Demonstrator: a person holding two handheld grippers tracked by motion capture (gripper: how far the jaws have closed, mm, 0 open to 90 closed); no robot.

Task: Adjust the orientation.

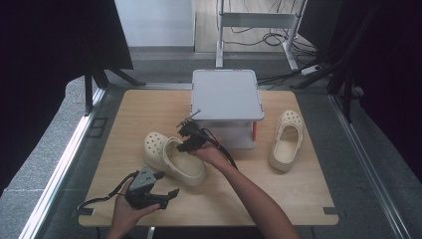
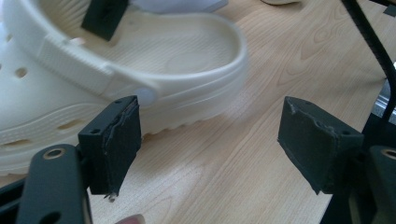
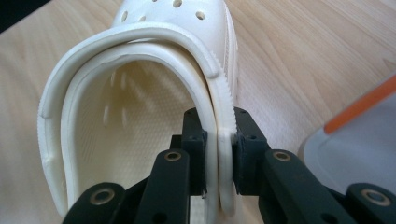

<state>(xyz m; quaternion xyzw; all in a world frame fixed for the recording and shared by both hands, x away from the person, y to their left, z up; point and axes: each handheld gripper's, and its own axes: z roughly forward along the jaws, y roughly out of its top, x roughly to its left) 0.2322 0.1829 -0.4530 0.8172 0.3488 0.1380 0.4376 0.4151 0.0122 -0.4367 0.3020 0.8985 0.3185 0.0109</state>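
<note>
Right gripper [image 3: 219, 154] pinched the left clog's [image 1: 171, 157] side wall and strap.
Left gripper [image 1: 149, 191] rested nearer, jaws spread; another clog [image 1: 287, 139] lay far right.

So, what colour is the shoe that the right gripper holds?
The clog is cream, plain with small round holes on top; the right gripper view shows it best.
</note>
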